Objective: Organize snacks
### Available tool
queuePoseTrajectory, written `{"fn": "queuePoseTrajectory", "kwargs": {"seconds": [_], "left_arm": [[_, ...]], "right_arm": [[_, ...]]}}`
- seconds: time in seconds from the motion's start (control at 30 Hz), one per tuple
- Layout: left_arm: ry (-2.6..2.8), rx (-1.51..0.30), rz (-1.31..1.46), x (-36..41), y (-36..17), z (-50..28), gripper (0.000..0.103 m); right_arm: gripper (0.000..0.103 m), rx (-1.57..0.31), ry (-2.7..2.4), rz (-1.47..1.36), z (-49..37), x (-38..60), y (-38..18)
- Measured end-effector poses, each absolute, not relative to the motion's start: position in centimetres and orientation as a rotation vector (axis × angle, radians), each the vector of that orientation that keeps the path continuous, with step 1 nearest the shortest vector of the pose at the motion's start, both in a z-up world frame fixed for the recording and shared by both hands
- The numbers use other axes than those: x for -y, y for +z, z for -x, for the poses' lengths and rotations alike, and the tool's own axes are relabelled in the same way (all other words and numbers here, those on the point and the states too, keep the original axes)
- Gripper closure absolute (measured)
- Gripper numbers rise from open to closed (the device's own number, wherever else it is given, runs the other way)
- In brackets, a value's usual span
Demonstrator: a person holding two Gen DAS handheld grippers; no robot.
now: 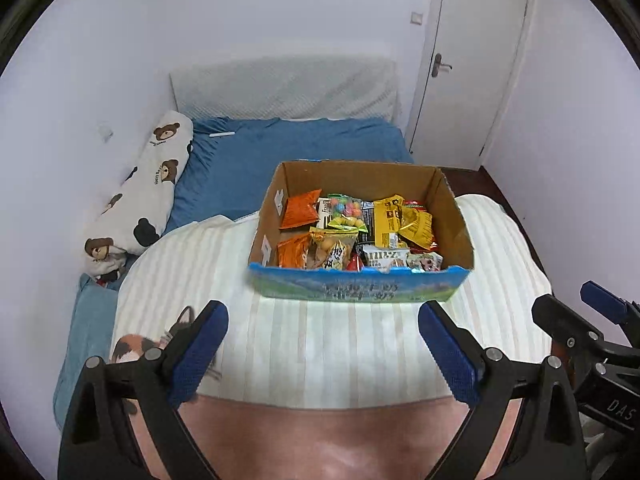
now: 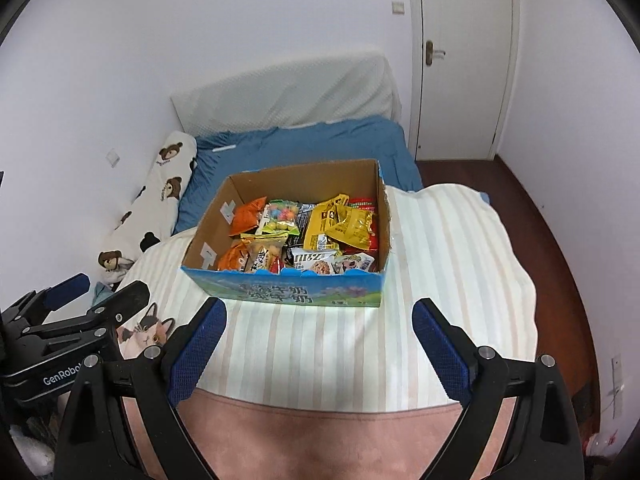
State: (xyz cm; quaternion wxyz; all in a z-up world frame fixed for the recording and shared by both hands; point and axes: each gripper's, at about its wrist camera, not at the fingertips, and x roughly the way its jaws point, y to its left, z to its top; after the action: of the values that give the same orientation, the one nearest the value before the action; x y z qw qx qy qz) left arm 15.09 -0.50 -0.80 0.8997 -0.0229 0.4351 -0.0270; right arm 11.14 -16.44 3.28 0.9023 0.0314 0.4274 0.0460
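While both jaws are held wide apart and empty, the snacks (image 1: 356,228) are seen packed in a box (image 1: 360,286) straight ahead of the left gripper (image 1: 322,344); the right gripper (image 2: 318,340) is angled slightly rightward

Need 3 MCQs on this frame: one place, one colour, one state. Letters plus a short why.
1. Where does the cardboard box of snacks sit?
A. on the floor
B. on the striped blanket on the bed
C. on a shelf

2. What colour is the bedsheet behind the box?
A. blue
B. red
C. green

3. How do the jaws of the left gripper and the right gripper stand?
A. both shut on snacks
B. one open, one shut
C. both open, empty

Answers:
1 B, the box rests on the striped cover.
2 A, blue cloth shows beyond the box.
3 C, each wrist view shows wide-spread blue pads with nothing between.
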Motion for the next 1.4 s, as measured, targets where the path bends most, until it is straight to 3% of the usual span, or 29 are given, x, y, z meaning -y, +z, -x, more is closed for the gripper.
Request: {"fn": "queuePoseTrajectory", "kwargs": {"seconds": [0.33,0.67,0.77,1.4], "left_arm": [[-0.020,-0.807,0.029,-0.2,1.7,-8.4,0.006],[-0.015,-0.787,0.047,-0.7,2.4,-6.1,0.006],[-0.006,-0.784,0.051,-0.9,2.2,-6.4,0.006],[0.042,-0.787,0.023,-0.2,-0.3,-15.2,0.004]], "right_arm": [[0.007,-0.817,0.094,-0.048,-3.1,16.6,6.0],[0.007,-0.793,0.090,-0.051,-0.3,16.8,7.4],[0.002,-0.779,0.081,-0.047,-0.8,16.7,7.5],[0.001,-0.766,-0.001,-0.050,-10.1,17.1,4.6]]}}
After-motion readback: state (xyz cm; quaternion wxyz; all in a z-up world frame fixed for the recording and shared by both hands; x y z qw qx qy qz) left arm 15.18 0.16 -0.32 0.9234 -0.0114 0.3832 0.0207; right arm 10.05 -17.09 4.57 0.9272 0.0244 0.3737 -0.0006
